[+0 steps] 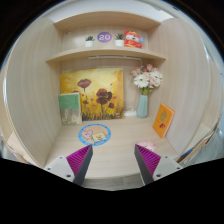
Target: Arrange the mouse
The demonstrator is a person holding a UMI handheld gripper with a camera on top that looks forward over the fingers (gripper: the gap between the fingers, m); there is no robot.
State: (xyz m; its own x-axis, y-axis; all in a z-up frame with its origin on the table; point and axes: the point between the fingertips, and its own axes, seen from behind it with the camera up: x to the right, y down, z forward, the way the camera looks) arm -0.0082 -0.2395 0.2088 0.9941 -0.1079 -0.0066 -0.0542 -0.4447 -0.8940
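My gripper (113,162) is open and empty, its two fingers with magenta pads (80,158) held wide apart low over the light wooden desk (115,140). A round blue mouse mat (96,134) with a cartoon print lies on the desk just ahead of the left finger. No mouse shows in this view.
At the back stand a flower painting (92,95), a green card (70,107), a teal vase with pink flowers (145,90) and an orange card (163,120). A shelf (105,50) above carries small plants and a toy. Side walls close the desk in.
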